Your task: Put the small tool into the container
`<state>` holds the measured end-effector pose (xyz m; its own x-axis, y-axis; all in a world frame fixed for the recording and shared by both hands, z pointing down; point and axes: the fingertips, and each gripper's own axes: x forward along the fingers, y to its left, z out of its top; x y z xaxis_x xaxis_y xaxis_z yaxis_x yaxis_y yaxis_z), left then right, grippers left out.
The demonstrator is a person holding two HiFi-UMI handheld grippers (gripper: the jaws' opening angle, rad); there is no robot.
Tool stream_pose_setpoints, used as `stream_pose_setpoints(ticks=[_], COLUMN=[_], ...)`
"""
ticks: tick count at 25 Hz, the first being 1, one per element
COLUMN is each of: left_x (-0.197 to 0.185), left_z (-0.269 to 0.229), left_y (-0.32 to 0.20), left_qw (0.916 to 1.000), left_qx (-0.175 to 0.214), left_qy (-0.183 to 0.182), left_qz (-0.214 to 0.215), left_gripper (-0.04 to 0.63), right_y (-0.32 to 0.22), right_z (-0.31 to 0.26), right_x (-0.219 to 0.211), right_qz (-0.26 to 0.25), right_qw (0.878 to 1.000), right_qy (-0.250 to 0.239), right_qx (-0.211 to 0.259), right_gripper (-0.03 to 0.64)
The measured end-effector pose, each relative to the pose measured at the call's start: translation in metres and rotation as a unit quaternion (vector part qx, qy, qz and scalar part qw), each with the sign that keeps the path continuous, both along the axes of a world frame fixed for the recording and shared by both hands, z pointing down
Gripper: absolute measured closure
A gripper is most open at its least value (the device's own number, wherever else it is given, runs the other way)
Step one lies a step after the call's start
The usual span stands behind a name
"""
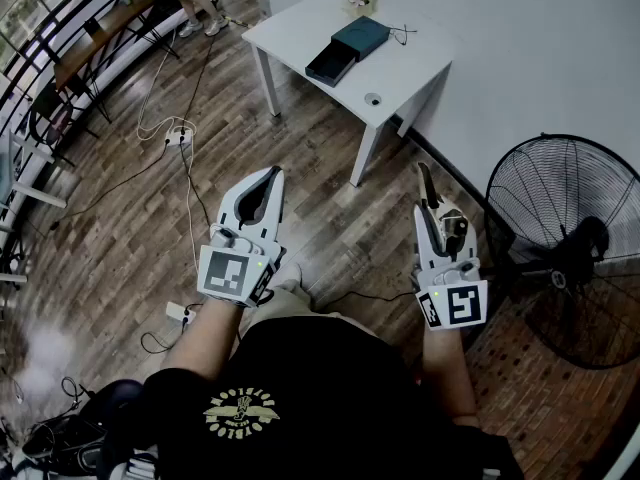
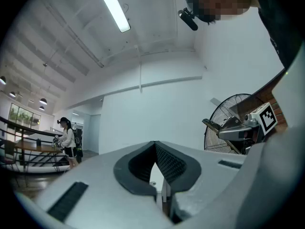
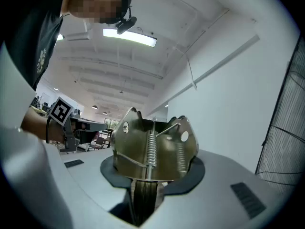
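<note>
Right gripper clamped on small brass-coloured metal spring tool, which stands upright between its jaws. Left gripper jaws together, nothing in them. Dark teal rectangular container on white table, well ahead of both.

light: ceiling tube lamp shining bright overhead, even and soft; wood floor catching pale glare lower left; both gripper views bowing, darkening toward corners.
</note>
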<state>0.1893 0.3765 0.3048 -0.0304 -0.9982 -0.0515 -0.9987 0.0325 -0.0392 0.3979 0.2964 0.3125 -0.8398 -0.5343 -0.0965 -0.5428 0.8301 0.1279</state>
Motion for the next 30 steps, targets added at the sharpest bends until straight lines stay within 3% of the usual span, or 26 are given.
stream_pose_setpoints(ticks=[8, 16, 30], left_x=[0.026, 0.024, -0.047], left_z=[-0.016, -0.009, 0.003], left_y=[0.011, 0.01, -0.053], left_qw=[0.9966, 0.9941, 0.9958], left_qx=[0.036, 0.041, 0.032], left_qy=[-0.074, -0.1, -0.086], left_qz=[0.004, 0.0, -0.003], left_gripper=[0.589, 0.589, 0.589], right_y=[0.006, 0.0, -0.053], right_z=[0.002, 0.006, 0.022], right_x=[0.01, 0.002, -0.055], right_qz=[-0.004, -0.001, 0.001], right_qw=[1.0, 1.0, 1.0], right_qy=[-0.012, -0.005, 0.012], right_qx=[-0.01, -0.001, -0.02], right_gripper=[0.494, 0.494, 0.495])
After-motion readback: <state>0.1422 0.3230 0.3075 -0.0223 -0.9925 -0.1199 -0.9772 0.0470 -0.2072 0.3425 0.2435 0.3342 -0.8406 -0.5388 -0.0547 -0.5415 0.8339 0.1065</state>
